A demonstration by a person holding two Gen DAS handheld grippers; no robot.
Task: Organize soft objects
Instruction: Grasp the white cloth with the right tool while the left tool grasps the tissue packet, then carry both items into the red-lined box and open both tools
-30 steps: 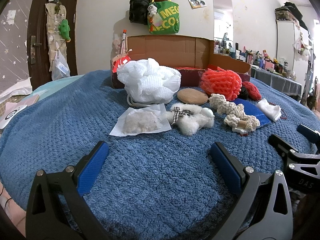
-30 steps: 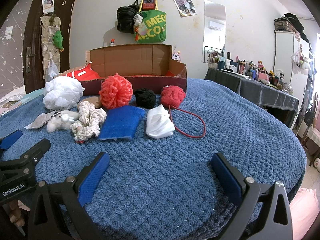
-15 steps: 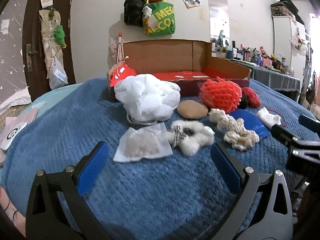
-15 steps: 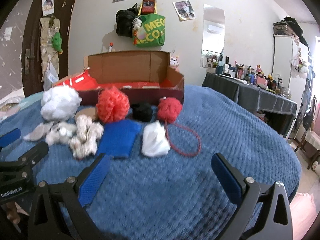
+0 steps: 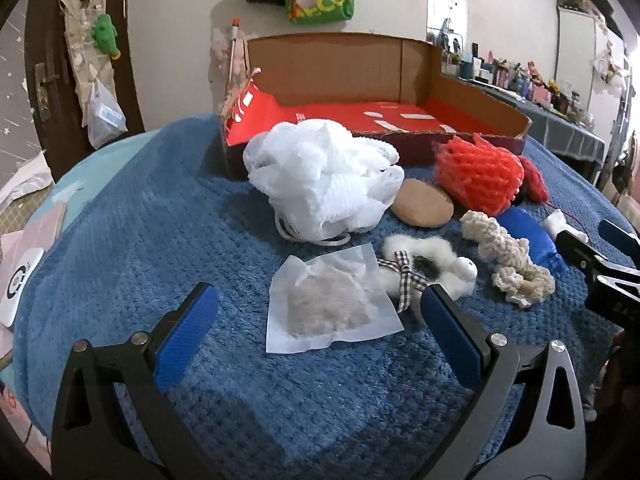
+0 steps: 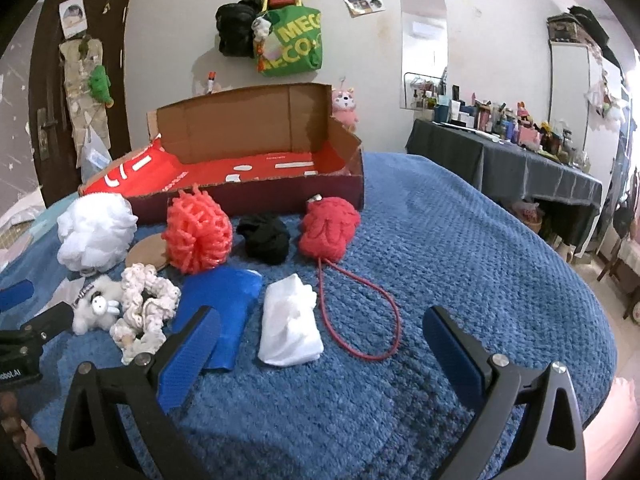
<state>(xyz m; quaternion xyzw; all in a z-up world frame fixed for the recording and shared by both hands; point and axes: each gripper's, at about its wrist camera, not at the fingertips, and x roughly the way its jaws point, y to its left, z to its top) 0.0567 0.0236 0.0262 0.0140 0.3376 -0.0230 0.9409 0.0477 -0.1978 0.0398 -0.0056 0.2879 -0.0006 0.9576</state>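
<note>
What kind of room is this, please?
Probably a lived-in bedroom: a blue blanket covers what looks like a bed, bags hang on the wall, and a side table is crowded with bottles and small items.

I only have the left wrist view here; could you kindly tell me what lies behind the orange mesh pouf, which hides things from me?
Observer: A black cloth bundle sits just right of the orange mesh pouf.
Operator: Thanks. And the red thing's cord?
Observer: The red knitted pouch trails a loop of red cord toward the right gripper.
Operator: Is that gripper holding anything?
Observer: No, it is open and empty, above the blue blanket.
</note>
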